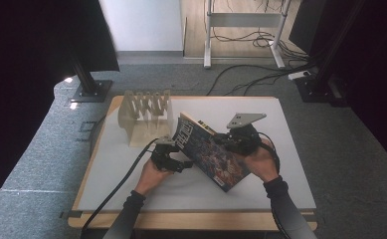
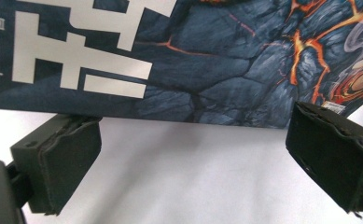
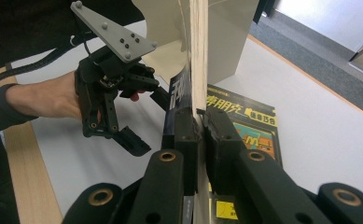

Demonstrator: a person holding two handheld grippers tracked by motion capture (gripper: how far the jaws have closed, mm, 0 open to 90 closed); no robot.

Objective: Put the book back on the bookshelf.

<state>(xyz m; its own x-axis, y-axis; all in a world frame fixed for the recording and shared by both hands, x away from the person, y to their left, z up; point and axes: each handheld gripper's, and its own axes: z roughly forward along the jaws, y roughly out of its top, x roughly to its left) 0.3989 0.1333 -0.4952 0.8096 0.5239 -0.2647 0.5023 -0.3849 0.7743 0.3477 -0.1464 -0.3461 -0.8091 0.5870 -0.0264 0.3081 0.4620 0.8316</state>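
We see the right hand-held gripper (image 3: 198, 123) clamped tight on the book (image 1: 208, 152), raised on edge over the surface (image 1: 290, 164). The left hand-held gripper (image 1: 177, 164), jaws wide and empty, sits just beside its lower cover, probably not touching; rack (image 1: 146, 112) beyond.

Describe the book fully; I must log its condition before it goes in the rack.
The book is a thin glossy paperback with a dark blue cover of cracked rock, orange lava and pale blocky lettering. It stands tilted above the white table, with the right tool shut on its page edge. The open left tool sits just below its cover.
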